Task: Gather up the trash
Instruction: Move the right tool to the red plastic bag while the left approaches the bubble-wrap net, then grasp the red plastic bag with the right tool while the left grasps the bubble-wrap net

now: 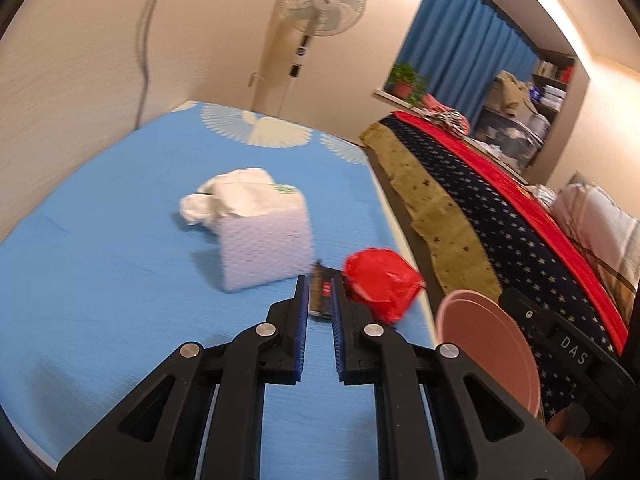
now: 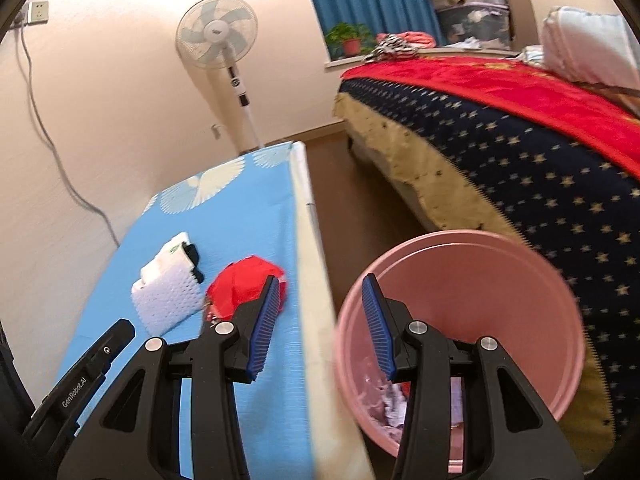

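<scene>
I am taking the white tissue box on the blue-covered bench as my landmark and reading from the left. A crumpled white tissue is lying against the box's left side in the left wrist view. Just right of the box and in front of it, my left tongs are hovering low over the bench, the jaws narrowed to a slim gap; a small dark wrapper is showing between the tips, but I cannot tell whether the pads are touching it. Right of the box, a crumpled red plastic bag is sitting on the bench near its right edge, just beside the right finger of the left tongs. Further right of the box, past the bench edge, the pink bin is standing on the floor between the bench and the bed; scraps of paper are lying in its bottom. My right tongs are hanging wide and gripping nothing, one finger over the red bag, the other over the bin's mouth. Far behind the box, a standing fan is rising against the wall.
</scene>
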Demonstrator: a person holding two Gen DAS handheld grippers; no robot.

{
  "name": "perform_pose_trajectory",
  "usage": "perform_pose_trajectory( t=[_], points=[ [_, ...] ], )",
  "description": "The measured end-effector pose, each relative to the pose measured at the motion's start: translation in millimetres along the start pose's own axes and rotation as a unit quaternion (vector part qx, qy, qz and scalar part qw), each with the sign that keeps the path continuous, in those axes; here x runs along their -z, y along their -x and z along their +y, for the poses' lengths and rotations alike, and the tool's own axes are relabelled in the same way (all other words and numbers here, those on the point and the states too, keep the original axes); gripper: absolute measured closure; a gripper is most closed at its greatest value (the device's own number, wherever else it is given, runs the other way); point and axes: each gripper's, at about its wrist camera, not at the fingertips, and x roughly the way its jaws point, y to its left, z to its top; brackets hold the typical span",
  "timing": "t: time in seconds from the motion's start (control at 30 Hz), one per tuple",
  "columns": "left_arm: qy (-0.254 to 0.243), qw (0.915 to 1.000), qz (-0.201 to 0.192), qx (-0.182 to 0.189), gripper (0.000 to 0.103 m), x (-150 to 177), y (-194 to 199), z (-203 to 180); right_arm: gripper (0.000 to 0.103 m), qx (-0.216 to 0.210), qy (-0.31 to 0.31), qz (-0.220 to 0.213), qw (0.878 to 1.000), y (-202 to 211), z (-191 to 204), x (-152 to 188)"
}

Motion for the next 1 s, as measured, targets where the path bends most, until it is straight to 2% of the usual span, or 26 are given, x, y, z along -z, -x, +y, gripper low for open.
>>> perform_pose_trajectory(
  t=[0.17,0.47,0.53,0.6,0.63,0.67,1.0],
  points=[
    [0.013,0.9998,-0.003,-0.017,0.092,-5.1,-5.4,11.9,0.059,-0.023,0.008,0.013,1.0,-20.7,12.0,0.6],
    [0.03,0.9985,-0.004,-0.045,0.091,-20.1,-22.8,30.9,0.026,-0.047,0.043,0.035,0.997,-57.7,37.8,3.5],
    [0.032,0.9981,0.002,-0.052,0.091,-22.1,-28.9,34.3,0.022,-0.05,0.053,0.044,0.996,-65.8,43.9,3.6],
    [0.04,0.9975,0.009,-0.057,0.083,-24.3,-35.6,39.3,0.019,-0.049,0.066,0.052,0.995,-73.9,51.0,3.8],
    [0.046,0.9971,0.012,-0.059,0.072,-25.2,-38.8,42.1,0.019,-0.048,0.07,0.055,0.995,-76.7,53.1,4.1],
    [0.049,0.9969,0.013,-0.059,0.066,-26.4,-41.2,43.9,0.019,-0.045,0.076,0.06,0.994,-80.8,55.6,4.2],
    [0.07,0.9954,0.047,-0.047,0.064,-30.2,-70.3,55.2,0.018,-0.043,0.082,0.109,0.99,-110.7,58.9,9.5]
  ],
)
